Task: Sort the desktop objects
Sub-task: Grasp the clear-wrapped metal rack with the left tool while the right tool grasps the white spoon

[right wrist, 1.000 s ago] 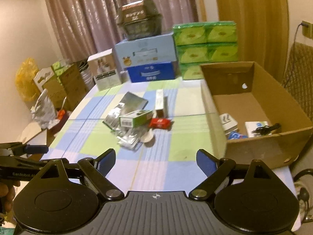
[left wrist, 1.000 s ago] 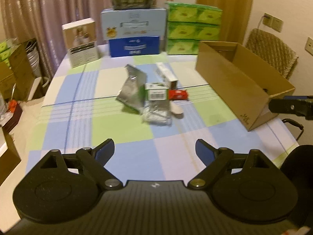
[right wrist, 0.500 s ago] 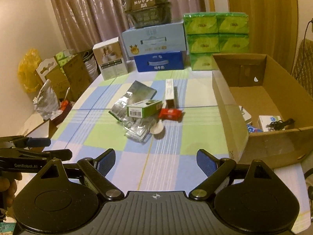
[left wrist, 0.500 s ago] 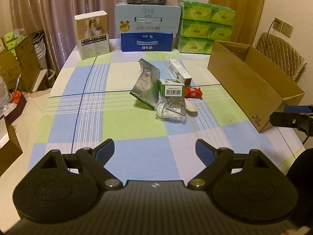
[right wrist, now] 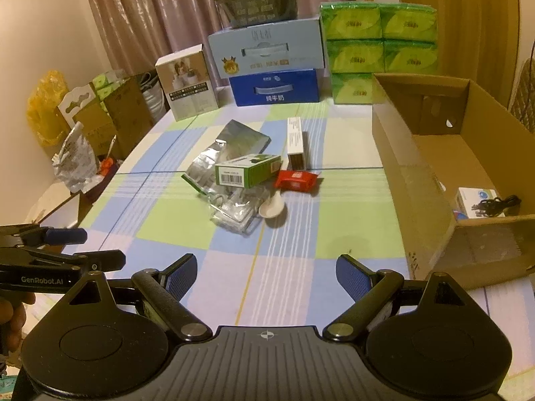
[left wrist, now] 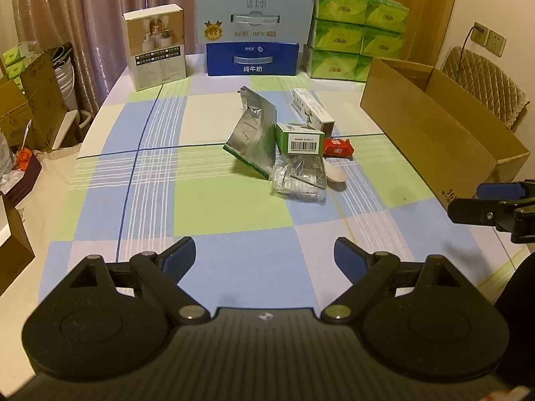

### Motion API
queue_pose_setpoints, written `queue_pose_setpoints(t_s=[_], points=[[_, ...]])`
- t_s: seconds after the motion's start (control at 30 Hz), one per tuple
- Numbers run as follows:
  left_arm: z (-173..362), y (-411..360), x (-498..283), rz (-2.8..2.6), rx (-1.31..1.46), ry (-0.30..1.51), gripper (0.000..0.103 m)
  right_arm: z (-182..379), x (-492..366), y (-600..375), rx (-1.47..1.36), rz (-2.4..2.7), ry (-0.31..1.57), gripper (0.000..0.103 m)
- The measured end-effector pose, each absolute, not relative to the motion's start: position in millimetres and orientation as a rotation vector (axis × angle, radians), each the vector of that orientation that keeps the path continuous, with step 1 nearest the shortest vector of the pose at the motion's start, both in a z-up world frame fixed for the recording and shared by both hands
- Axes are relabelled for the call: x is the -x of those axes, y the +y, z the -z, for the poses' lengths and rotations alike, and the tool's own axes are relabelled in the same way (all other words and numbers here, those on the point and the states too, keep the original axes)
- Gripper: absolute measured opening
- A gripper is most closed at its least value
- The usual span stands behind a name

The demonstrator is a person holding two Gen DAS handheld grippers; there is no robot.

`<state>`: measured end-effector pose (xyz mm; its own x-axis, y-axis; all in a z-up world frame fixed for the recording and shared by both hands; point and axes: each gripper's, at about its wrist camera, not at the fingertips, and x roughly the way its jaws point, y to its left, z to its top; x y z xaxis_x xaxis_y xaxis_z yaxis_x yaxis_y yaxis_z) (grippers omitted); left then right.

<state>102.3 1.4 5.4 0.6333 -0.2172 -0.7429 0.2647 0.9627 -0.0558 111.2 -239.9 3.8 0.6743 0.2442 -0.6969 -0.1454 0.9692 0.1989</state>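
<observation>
A small heap lies mid-table: a silver foil pouch, a green barcode box, a long white box, a red packet, a white spoon and clear plastic bags. The same heap shows in the right wrist view, with the green box, red packet and spoon. My left gripper is open and empty, well short of the heap. My right gripper is open and empty too, over the near table. An open cardboard box stands on the right.
Inside the cardboard box lie a small white box and a black cable. Milk cartons, green tissue packs and a white product box line the far edge. Boxes and bags crowd the floor on the left.
Both grippers have sunk and edged toward the heap, which now looks a little larger and sharper. The jaws stay as wide as before. Nothing on the table has moved.
</observation>
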Motion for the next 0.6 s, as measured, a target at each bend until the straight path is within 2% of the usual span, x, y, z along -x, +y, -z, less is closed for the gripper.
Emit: queue_pose_setpoints(t_s=[0.6], points=[[34, -29, -162, 0.381, -0.216, 0.821, 0.087, 37, -172, -241, -0.134, -0.231, 0.817, 0.087]])
